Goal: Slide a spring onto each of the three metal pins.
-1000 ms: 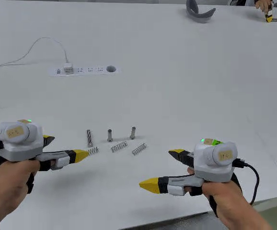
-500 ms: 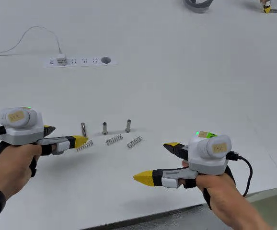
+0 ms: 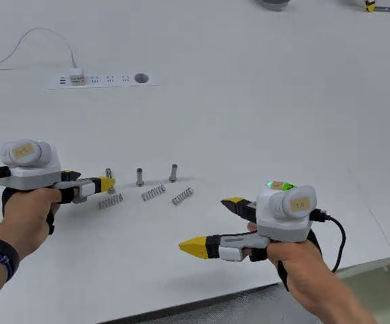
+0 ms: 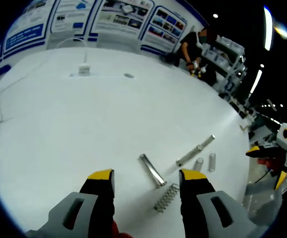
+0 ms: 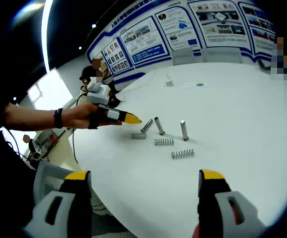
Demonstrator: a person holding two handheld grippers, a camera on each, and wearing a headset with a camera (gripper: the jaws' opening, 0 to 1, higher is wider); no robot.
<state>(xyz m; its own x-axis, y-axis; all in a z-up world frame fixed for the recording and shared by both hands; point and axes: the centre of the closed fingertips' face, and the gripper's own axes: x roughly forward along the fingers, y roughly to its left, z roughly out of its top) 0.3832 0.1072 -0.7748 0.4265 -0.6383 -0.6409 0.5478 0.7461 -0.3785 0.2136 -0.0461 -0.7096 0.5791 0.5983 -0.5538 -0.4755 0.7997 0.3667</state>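
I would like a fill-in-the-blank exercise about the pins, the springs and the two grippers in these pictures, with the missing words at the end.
1. ___ metal pins stand upright on the table.
2. All the springs lie on the table, so ___ of them is on a pin yet.
3. In the head view, the left gripper is at the ___ end of the pin row.
4. The right gripper holds its jaws ___.

Missing words: three; none; left; open.

Looks like a lab or demo hall: blue-and-white info posters hang far ahead of the right gripper, beyond a big white tabletop with a power strip.
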